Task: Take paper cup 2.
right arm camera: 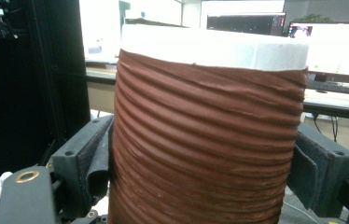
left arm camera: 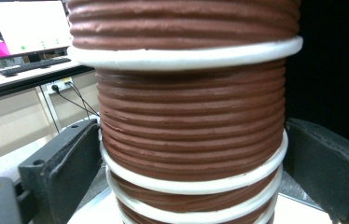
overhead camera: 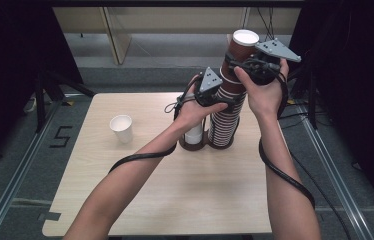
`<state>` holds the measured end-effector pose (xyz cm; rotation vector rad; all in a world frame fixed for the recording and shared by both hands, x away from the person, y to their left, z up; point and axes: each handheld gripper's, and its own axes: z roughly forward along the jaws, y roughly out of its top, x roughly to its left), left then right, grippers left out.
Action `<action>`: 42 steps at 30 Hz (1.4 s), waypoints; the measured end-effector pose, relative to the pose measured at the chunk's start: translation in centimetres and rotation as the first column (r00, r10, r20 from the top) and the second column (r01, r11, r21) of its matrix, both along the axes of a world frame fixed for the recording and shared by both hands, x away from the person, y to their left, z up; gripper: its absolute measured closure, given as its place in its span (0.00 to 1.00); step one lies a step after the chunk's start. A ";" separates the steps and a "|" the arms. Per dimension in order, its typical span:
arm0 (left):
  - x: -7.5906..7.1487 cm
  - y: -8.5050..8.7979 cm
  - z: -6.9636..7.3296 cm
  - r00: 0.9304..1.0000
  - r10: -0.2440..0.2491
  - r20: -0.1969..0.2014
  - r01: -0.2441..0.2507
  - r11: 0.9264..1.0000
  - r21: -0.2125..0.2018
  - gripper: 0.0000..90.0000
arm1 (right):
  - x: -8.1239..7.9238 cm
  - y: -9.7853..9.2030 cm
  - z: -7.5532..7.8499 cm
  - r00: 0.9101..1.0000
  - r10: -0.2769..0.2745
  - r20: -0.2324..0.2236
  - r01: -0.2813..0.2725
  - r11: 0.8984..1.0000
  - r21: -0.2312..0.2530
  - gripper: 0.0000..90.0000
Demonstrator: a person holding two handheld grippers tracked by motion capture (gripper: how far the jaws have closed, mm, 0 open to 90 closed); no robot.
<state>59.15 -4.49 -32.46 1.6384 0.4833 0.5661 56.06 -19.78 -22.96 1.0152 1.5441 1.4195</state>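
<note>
High view: tall stack of brown ribbed cups (overhead camera: 227, 107) stands in a dark holder (overhead camera: 195, 145) on the bench (overhead camera: 165, 200), toward its far-right part; left gripper (overhead camera: 214, 96) clamps the stack mid-height, jaws closed on the sleeves just above a white rim (left arm camera: 196, 184); right gripper (overhead camera: 252, 65) grips the top cup (overhead camera: 241, 47), jaws pressed on both ribbed sides (right arm camera: 205, 154), cup raised partly out of the stack; lone white cup (overhead camera: 121, 128) stands well apart at left. Risks, est.: 2nd cup may lift w/ the top one if the nest sticks; hard squeeze may crease the paper wall; sideways pull could tip stack & holder. Room: holder sits near the bench's right edge, far edge close behind; wide bare bench in front & to the left; air above the stack open.
</note>
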 end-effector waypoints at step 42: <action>0.0 0.1 0.1 1.000 0.009 0.006 -0.010 1.000 0.025 0.05 | -0.6 -0.2 3.1 0.997 0.007 0.079 -0.008 1.000 0.020 0.20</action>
